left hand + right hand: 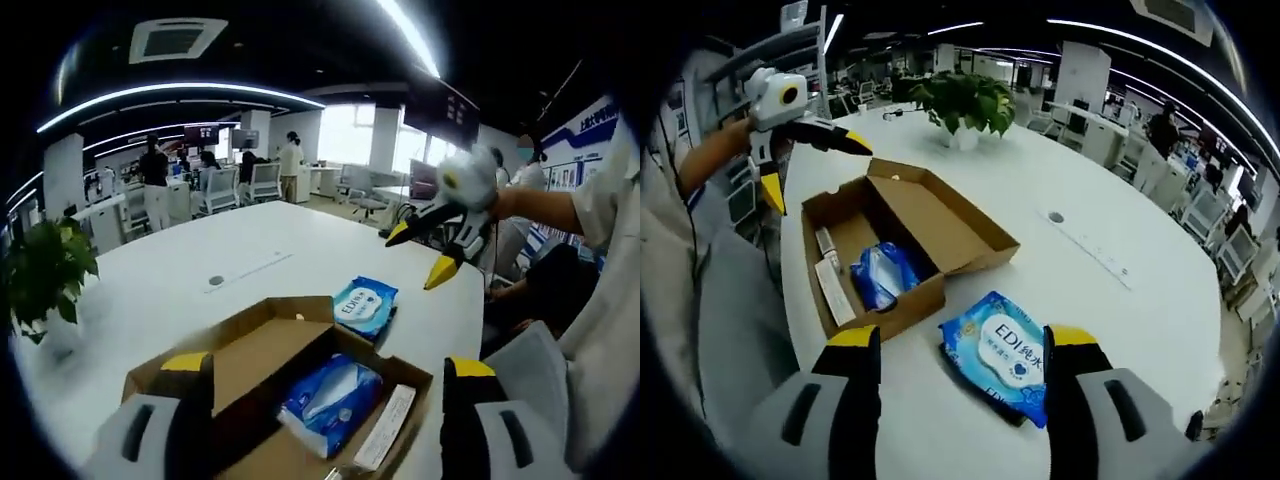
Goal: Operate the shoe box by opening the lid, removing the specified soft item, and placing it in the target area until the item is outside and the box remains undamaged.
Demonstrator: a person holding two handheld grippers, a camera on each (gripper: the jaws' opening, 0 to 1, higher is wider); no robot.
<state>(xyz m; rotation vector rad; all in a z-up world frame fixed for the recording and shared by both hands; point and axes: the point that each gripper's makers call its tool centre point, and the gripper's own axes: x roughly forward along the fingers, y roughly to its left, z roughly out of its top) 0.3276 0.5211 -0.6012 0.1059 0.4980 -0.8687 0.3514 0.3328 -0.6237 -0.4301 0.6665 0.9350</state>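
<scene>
We see a brown cardboard box [895, 245] lying open on the table [1120, 300], its flat lid [940, 220] folded back and resting on the tabletop. Inside sit a soft, crinkly blue pack [883, 272] and a slim white carton [832, 285] along one wall. A second glossy blue wipes pack [1002, 352] printed "EDI" lies outside, just beside the box, flat on the table.

The table is smooth, white and rounded, with a small round grommet [1056, 217] in it. A leafy potted plant [962, 103] stands at its far end.

Left gripper [330, 400]: grey fingers with yellow tips spread wide, holding nothing, hovering over the box [280, 390]; we see the blue pack [330, 398] between them. Right gripper [962, 385]: fingers also wide apart and empty, the wipes pack between them.

In the left gripper view the wipes pack [365, 305] lies past the box. A person's arm in a pale sleeve [605, 205] holds the right gripper.

Room: open office, ceiling strip lights, desks, chairs [262, 182], people standing at the back.
</scene>
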